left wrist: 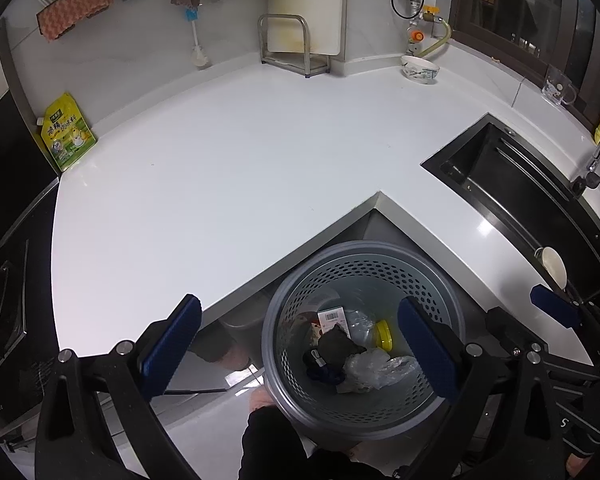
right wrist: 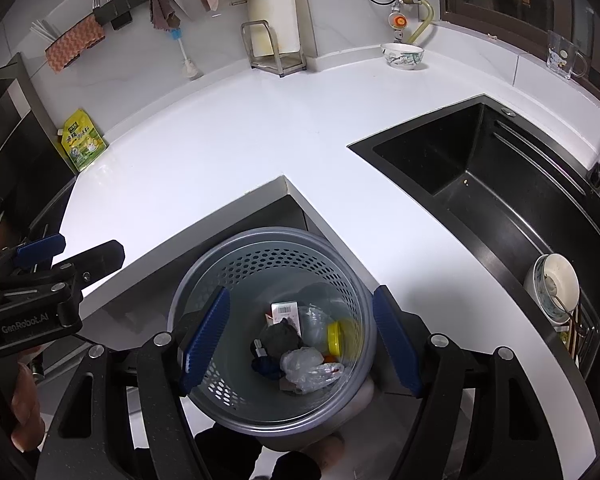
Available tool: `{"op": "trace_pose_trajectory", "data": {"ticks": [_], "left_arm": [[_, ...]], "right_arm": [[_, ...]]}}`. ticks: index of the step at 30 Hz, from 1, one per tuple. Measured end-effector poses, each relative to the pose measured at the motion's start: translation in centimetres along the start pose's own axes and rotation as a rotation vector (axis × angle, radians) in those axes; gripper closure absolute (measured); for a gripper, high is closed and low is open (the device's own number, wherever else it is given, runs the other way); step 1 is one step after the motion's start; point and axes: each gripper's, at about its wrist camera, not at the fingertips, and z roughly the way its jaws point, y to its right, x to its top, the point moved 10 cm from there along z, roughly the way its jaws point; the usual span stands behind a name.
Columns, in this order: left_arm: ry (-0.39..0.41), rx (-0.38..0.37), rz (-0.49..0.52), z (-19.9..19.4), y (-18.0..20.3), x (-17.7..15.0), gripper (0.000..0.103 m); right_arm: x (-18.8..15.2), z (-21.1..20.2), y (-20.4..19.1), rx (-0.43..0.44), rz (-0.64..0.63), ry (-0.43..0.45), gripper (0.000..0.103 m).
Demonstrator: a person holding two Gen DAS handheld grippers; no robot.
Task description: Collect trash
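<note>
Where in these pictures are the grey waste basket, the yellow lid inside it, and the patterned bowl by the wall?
waste basket [right wrist: 204, 412]: right wrist view, perforated near wall.
yellow lid [right wrist: 333, 338]: right wrist view, its round top.
patterned bowl [left wrist: 420, 70]: left wrist view, outer side.

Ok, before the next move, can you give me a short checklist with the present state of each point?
1. Left gripper empty, jaws wide: ok.
2. Right gripper empty, jaws open: ok.
3. Trash lies inside the perforated bin, including the plastic bag and yellow lid: ok.
4. No loose trash left on the white counter: ok.
5. Yellow pouch by the wall counts as trash: cannot tell.
</note>
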Motion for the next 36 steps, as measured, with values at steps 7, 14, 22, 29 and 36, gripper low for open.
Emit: {"op": "trace_pose_trajectory", "data": {"ticks": [7, 14, 22, 29, 36], "left_arm": [[-0.001, 0.0, 0.005, -0.01, 0.08, -0.03, 0.006], [-0.002, 0.002, 0.006, 0.07, 0.05, 0.0, 0.006], [0.001, 0.004, 0.005, 0.06, -0.02, -0.03, 0.006], [0.002, 0.004, 0.007, -0.03, 0.02, -0.02, 0.006], [-0.003, 0.005, -0.001, -0.06, -0.22, -0.11, 0.006]], "right_arm": [[-0.09, -0.05, 0.04, -0.003, 0.001, 0.001, 0.033], [-0.08, -0.06, 0.08, -0.004, 0.001, 0.001, 0.033], [-0.05, -0.09, 0.17, -0.005, 0.001, 0.002, 0.033], [-0.02, -0.1, 0.13, -0.005, 0.0, 0.002, 0.033], [0.17, -0.33, 0.1, -0.008, 0.004, 0.007, 0.033]]}}
